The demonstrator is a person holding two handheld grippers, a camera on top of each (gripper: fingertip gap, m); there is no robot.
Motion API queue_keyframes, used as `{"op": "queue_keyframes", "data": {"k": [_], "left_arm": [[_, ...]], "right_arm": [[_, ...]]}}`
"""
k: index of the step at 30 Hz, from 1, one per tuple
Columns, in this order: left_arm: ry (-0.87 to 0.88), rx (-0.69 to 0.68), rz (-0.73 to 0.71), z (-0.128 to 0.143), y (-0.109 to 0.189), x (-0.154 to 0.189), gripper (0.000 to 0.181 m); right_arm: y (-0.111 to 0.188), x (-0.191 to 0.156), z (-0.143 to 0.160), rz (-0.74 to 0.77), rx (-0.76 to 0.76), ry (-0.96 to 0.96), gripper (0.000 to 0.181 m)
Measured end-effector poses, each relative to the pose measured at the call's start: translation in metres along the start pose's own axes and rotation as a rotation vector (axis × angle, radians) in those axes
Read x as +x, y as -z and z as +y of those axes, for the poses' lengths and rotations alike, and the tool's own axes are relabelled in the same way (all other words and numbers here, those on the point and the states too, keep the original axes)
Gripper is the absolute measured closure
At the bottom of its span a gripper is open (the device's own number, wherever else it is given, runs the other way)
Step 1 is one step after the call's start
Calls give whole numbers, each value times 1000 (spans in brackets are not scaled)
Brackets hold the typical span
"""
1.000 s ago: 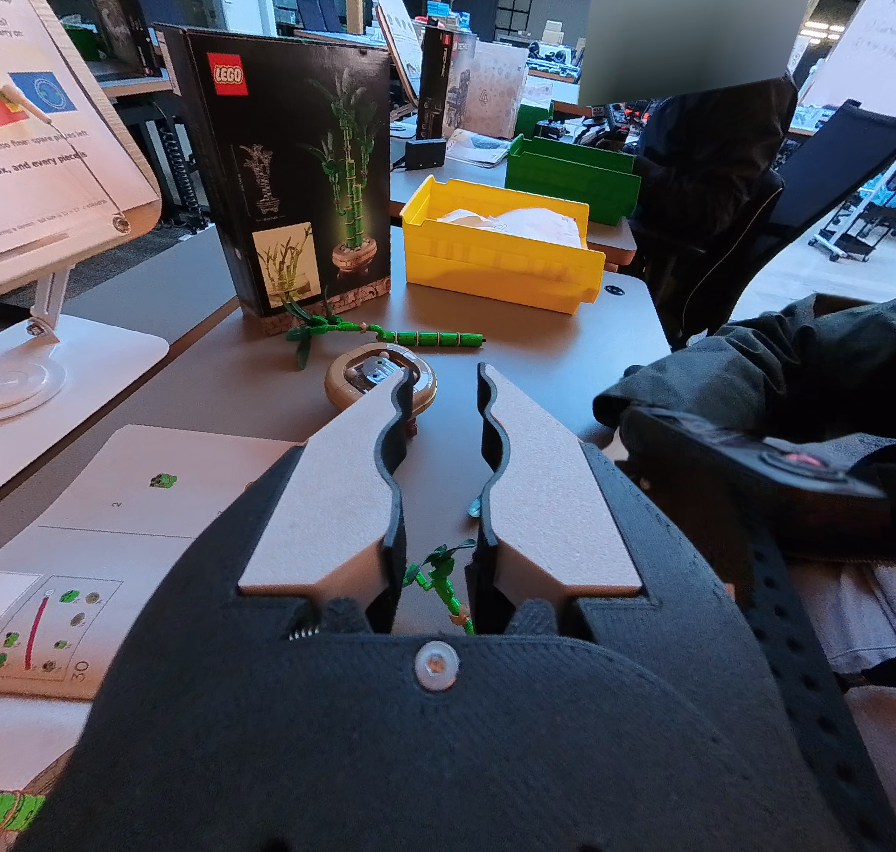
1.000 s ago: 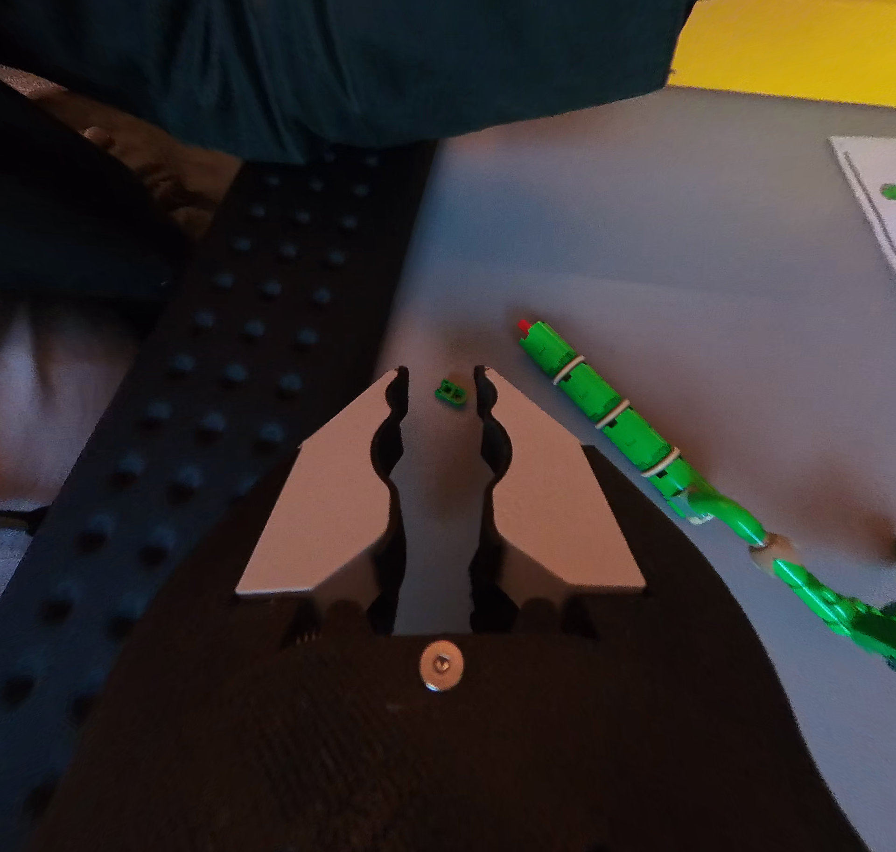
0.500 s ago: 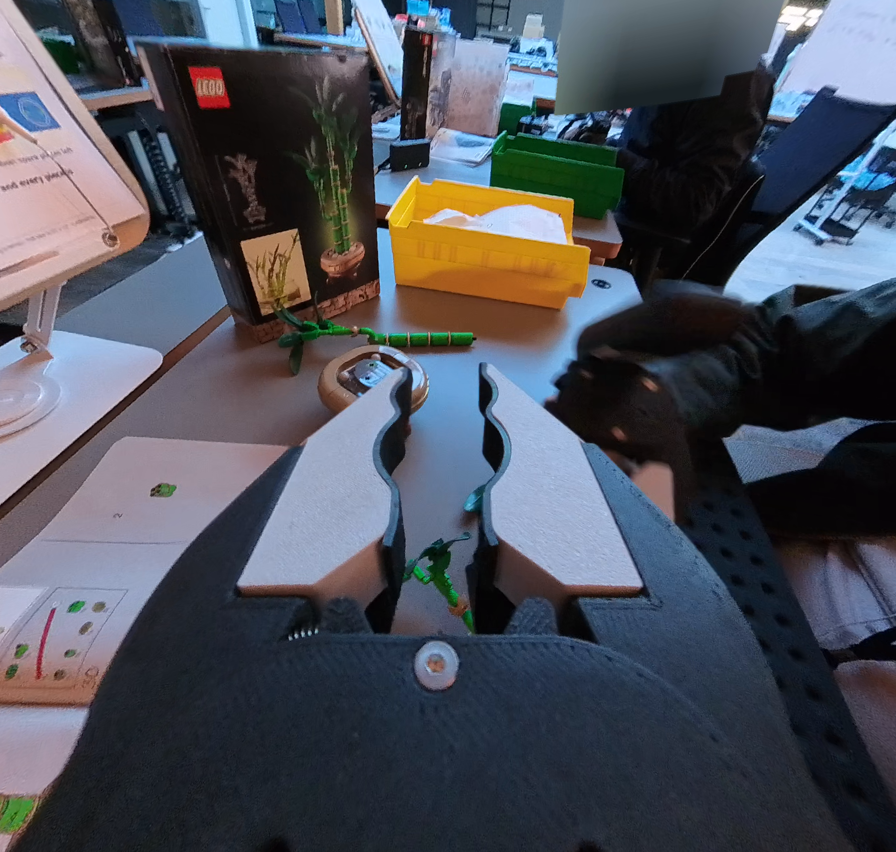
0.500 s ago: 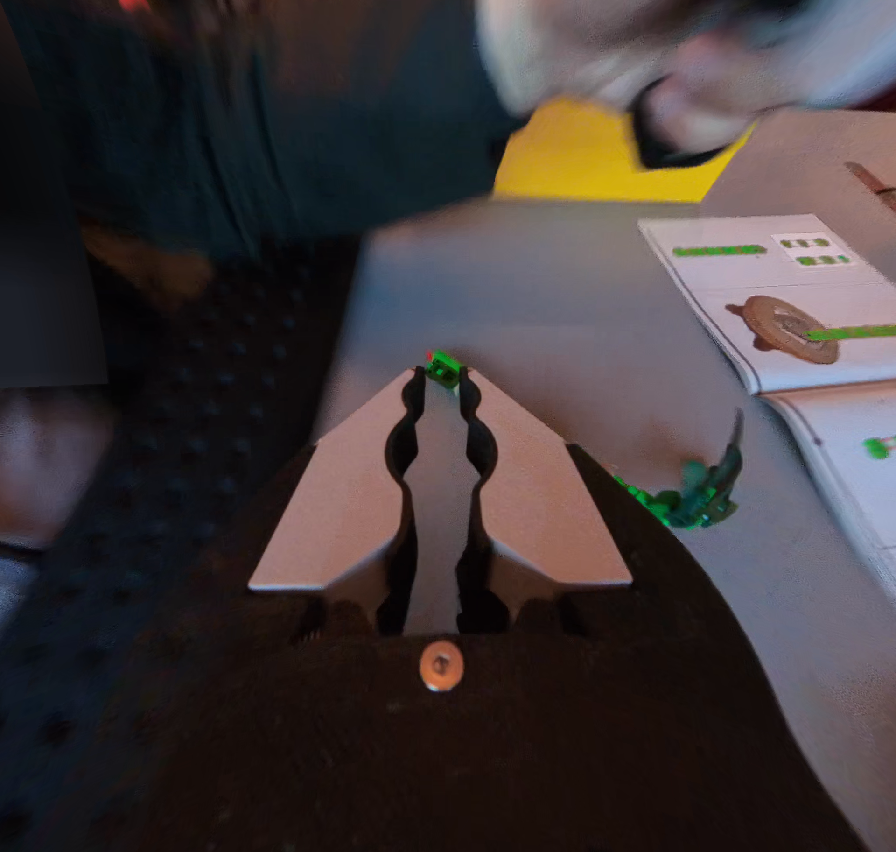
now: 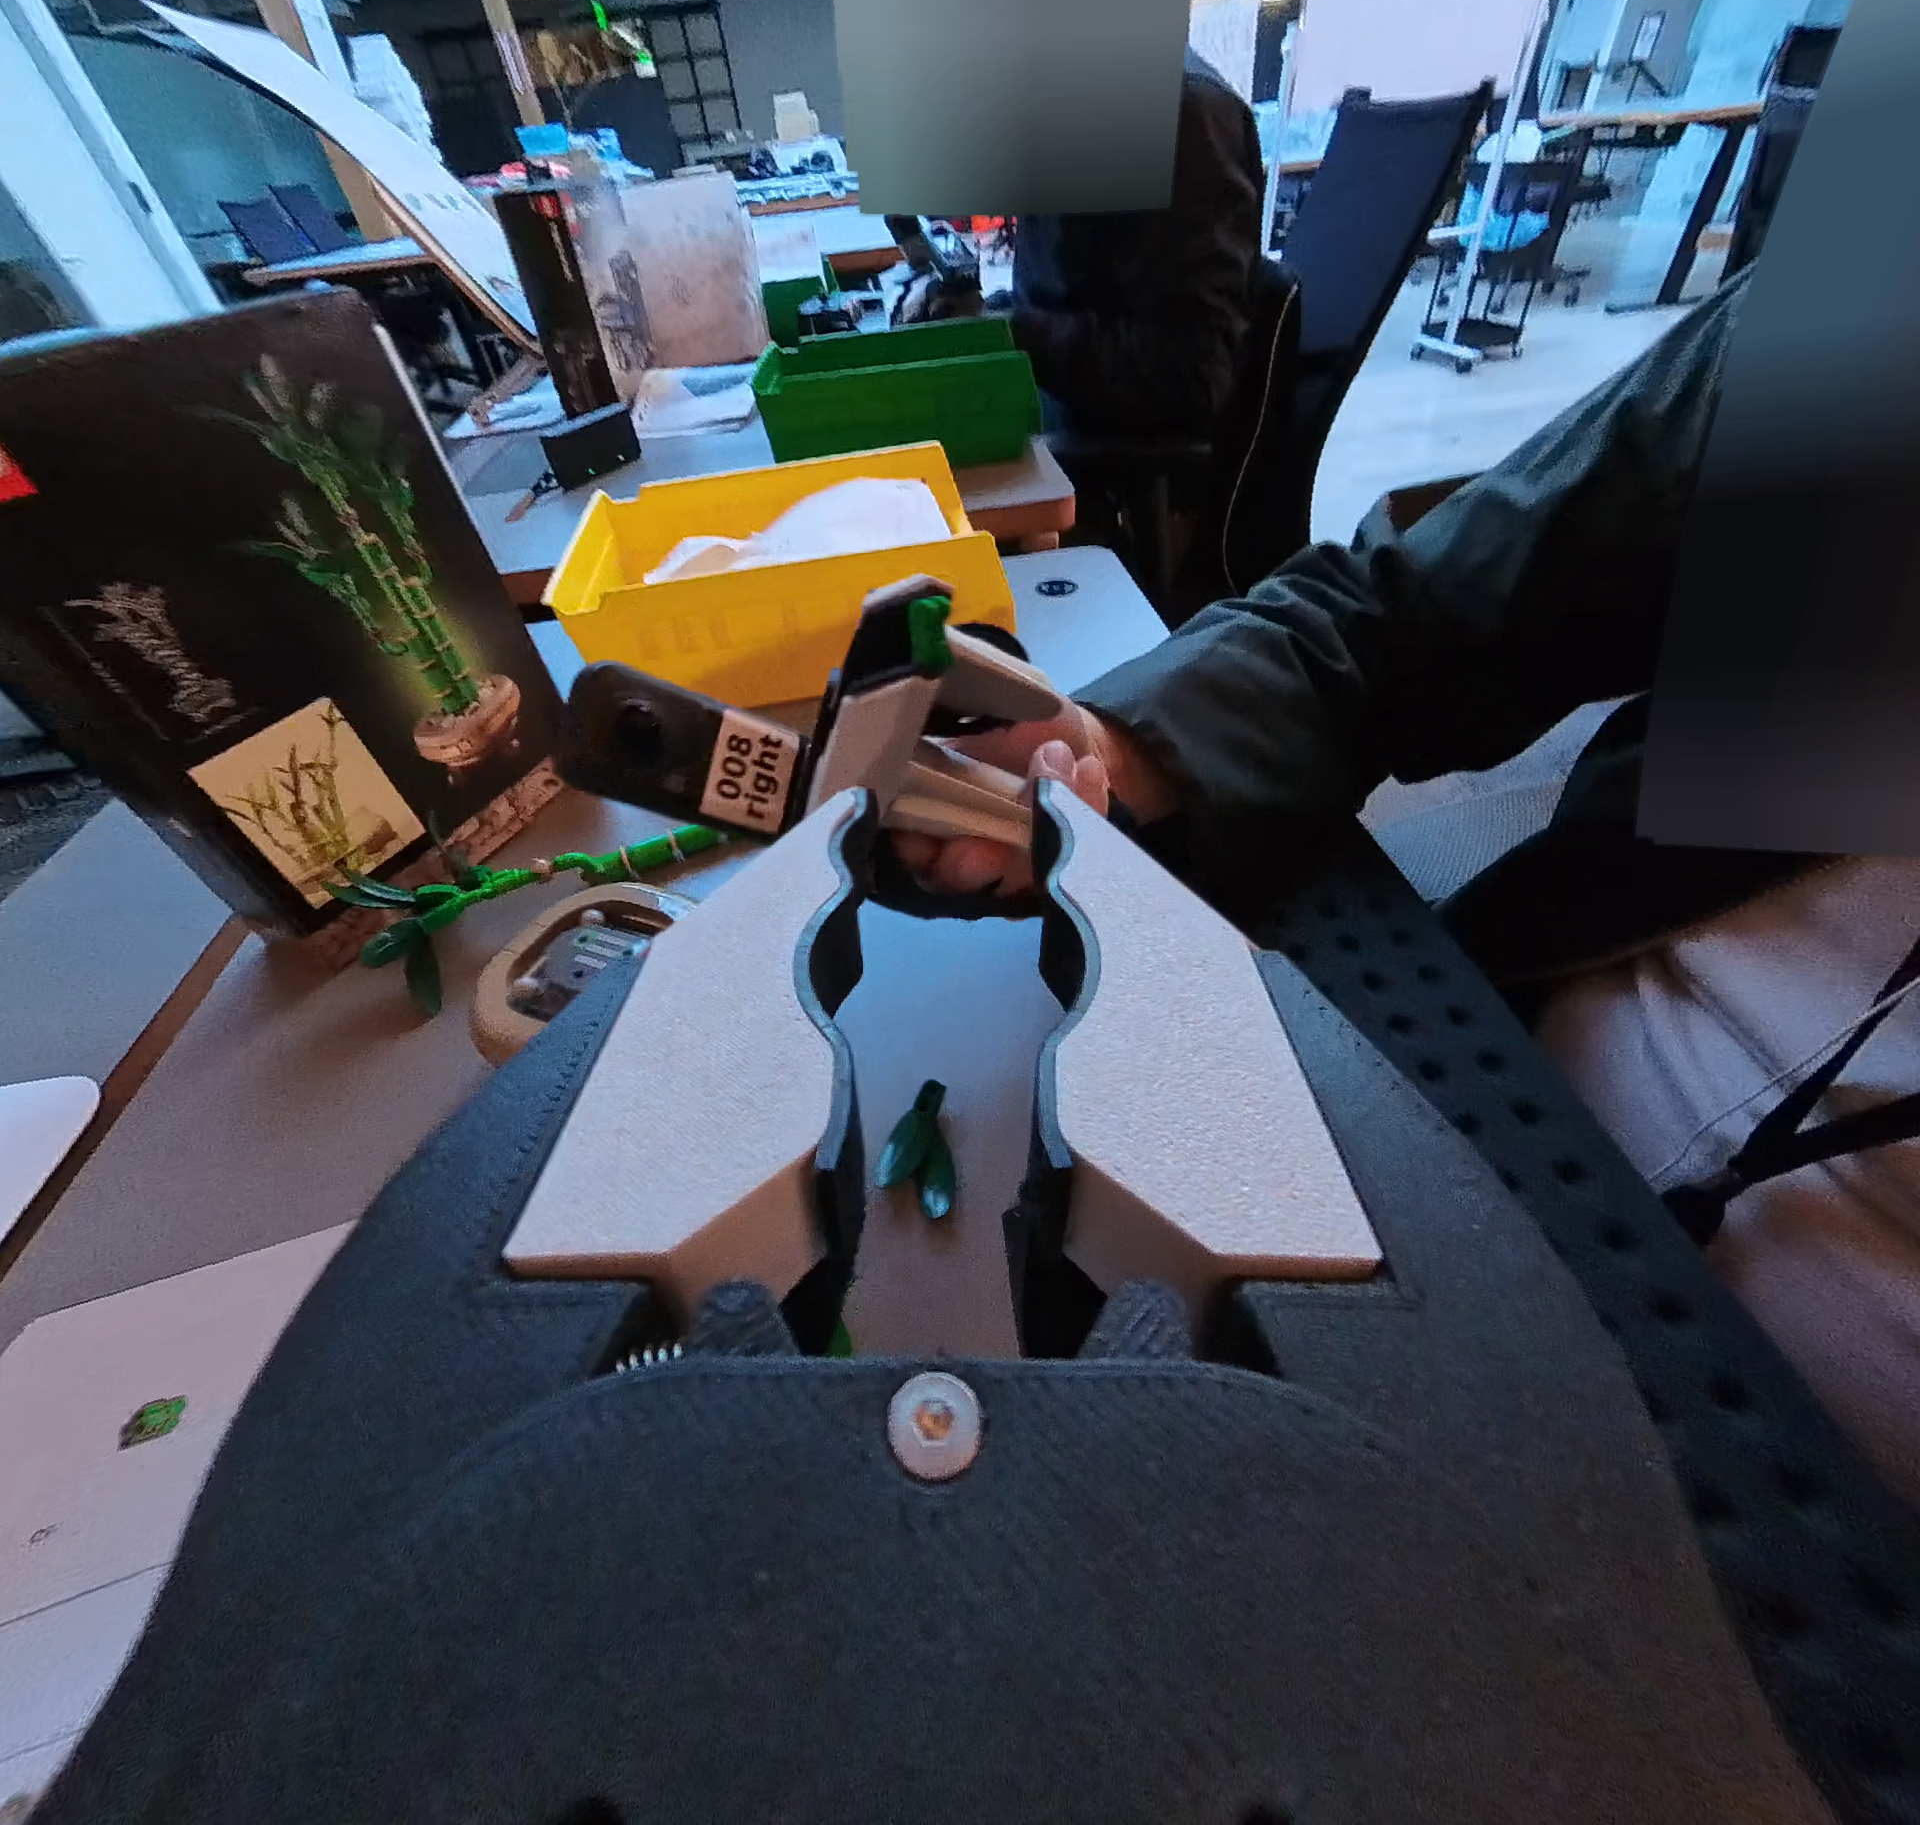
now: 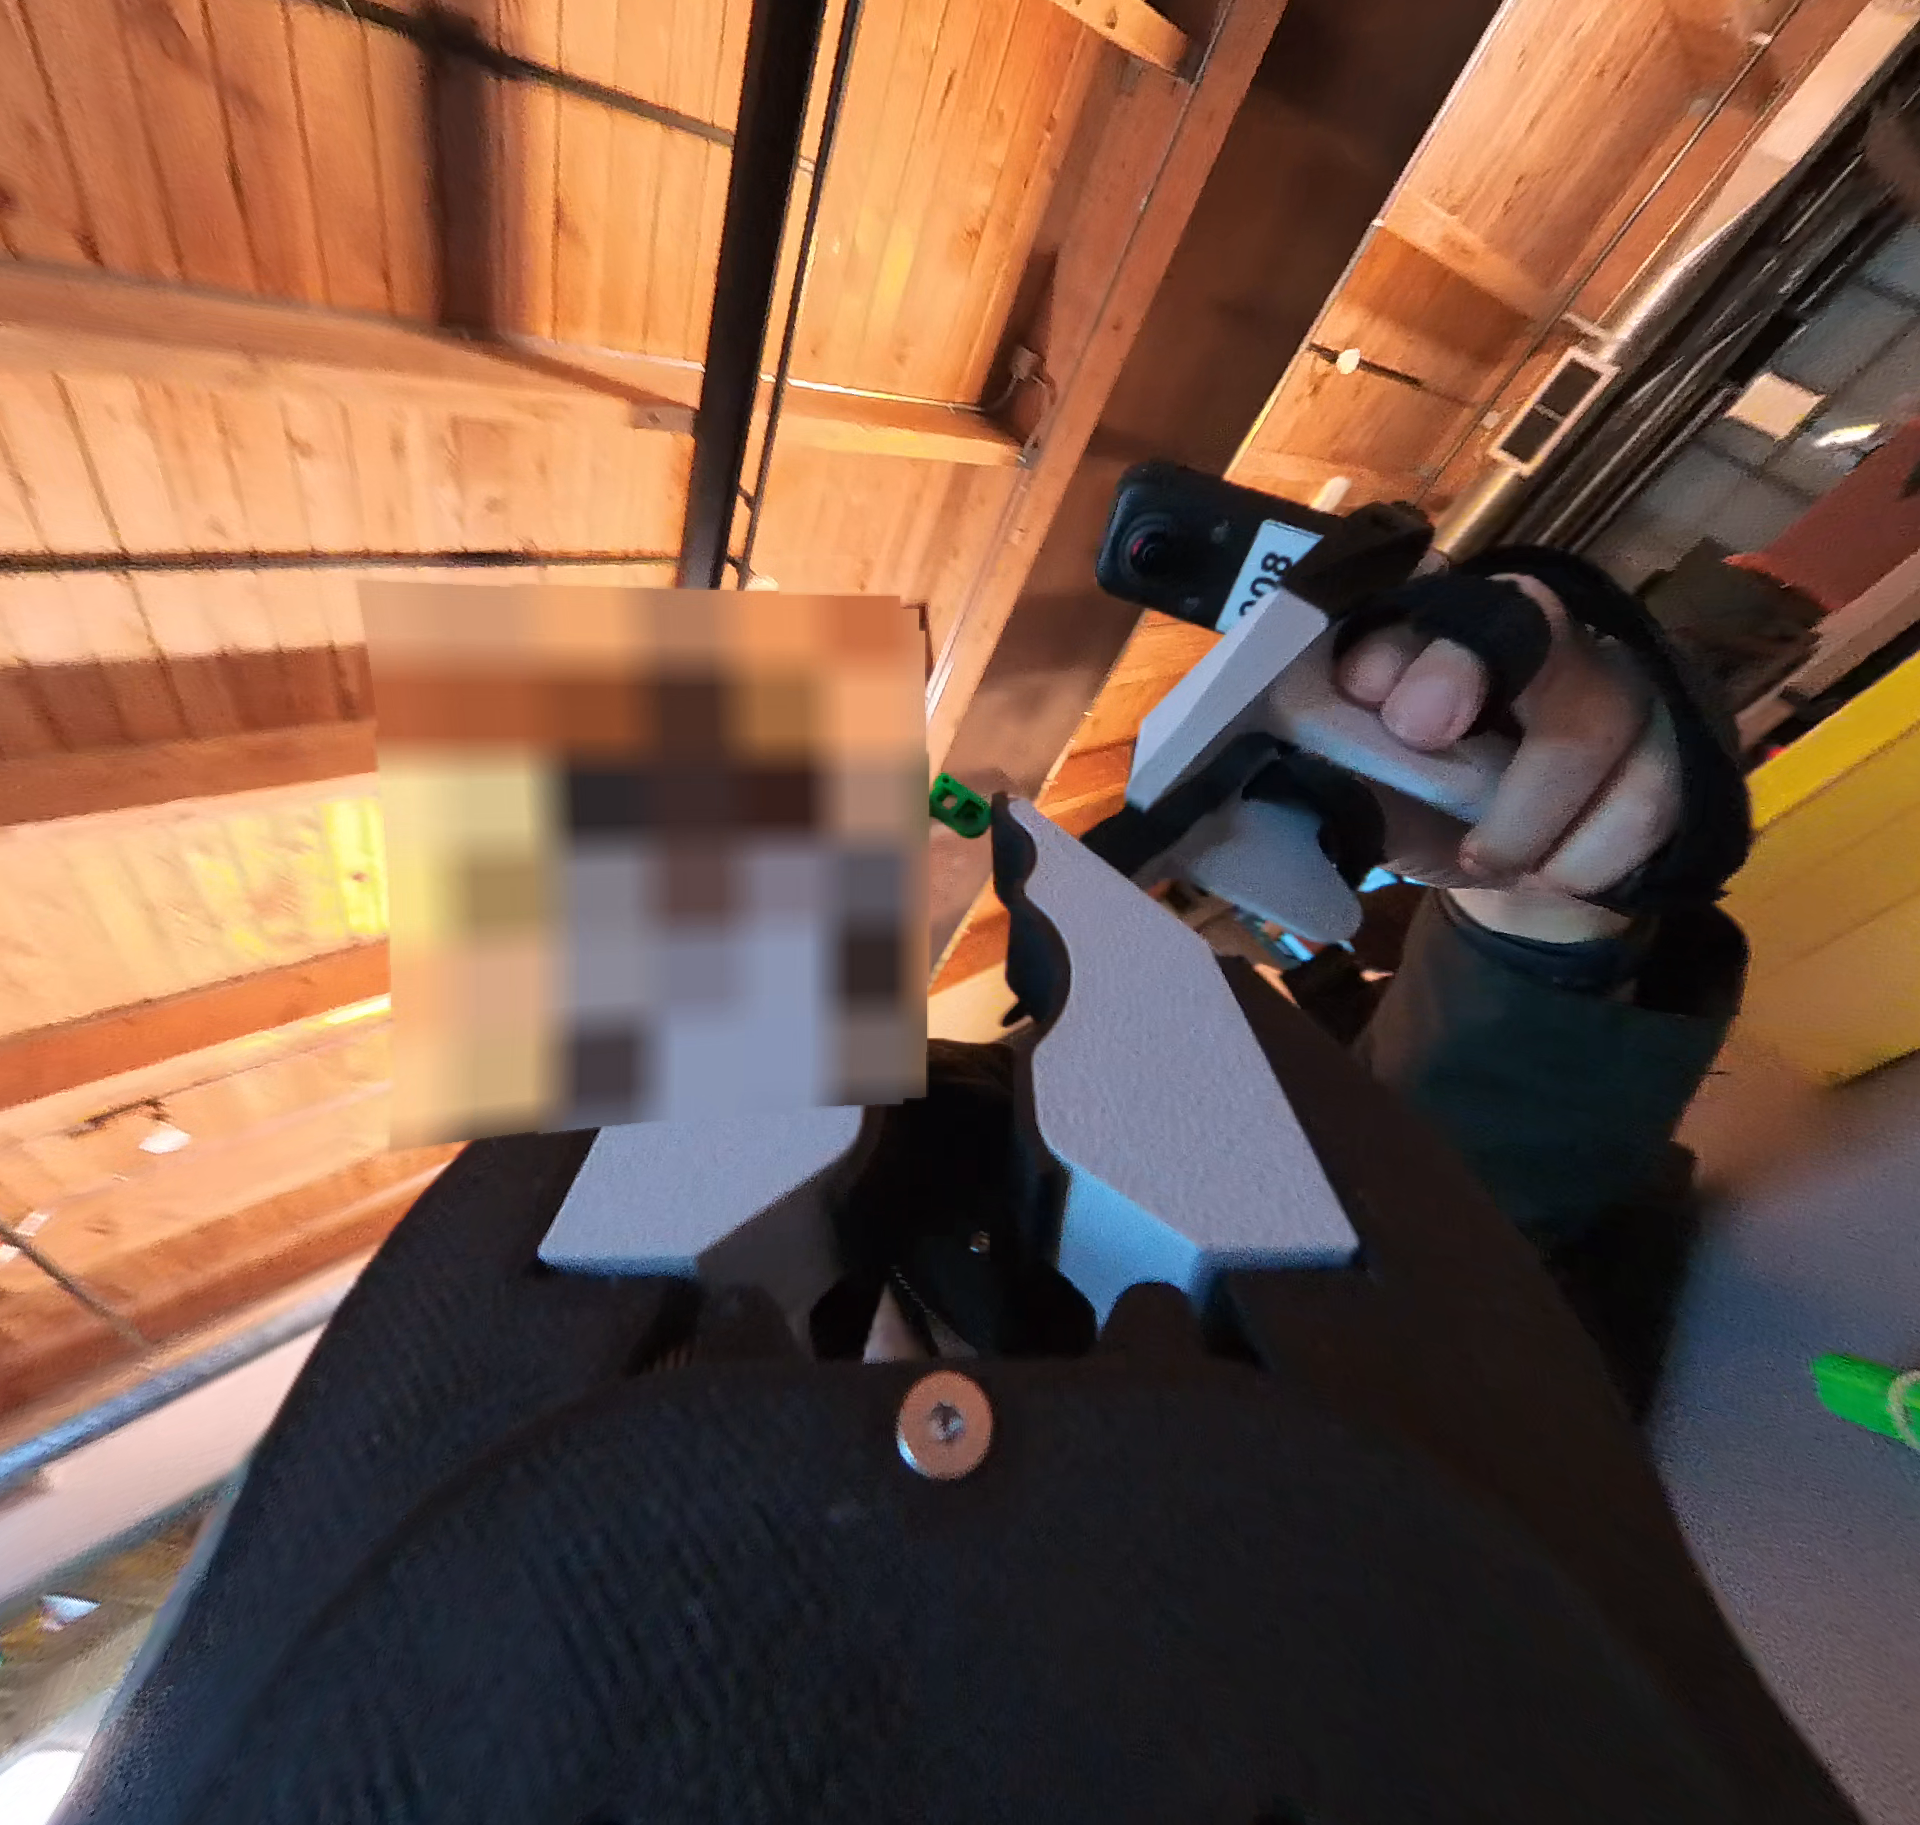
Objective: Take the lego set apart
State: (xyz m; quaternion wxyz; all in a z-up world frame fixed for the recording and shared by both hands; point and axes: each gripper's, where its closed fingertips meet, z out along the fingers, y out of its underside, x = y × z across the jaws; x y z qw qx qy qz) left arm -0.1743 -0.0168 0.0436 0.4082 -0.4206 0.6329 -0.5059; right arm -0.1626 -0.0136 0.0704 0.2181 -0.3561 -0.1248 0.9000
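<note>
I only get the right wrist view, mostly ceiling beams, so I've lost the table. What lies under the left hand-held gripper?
Observer: The open left hand-held gripper hangs over a dark green leaf piece on the table.
Operator: Is my brick truly pinched?
Observer: Yes, the right hand-held gripper pinches the small green brick at its tips, before the yellow bin.
Operator: The rest of the set?
Observer: A bamboo stalk lies before the box, beside the round tan base.
</note>
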Motion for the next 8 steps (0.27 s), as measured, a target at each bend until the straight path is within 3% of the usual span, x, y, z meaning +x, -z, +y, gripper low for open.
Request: {"op": "queue_keyframes", "data": {"k": [1, 8], "left_arm": [[-5, -12, -4, 2, -5, 1, 154], [-21, 35, -57, -7, -11, -4, 162]], "right_arm": [[1, 1, 0, -8, 6, -28, 171], [4, 12, 2, 24, -10, -81, 171]]}}
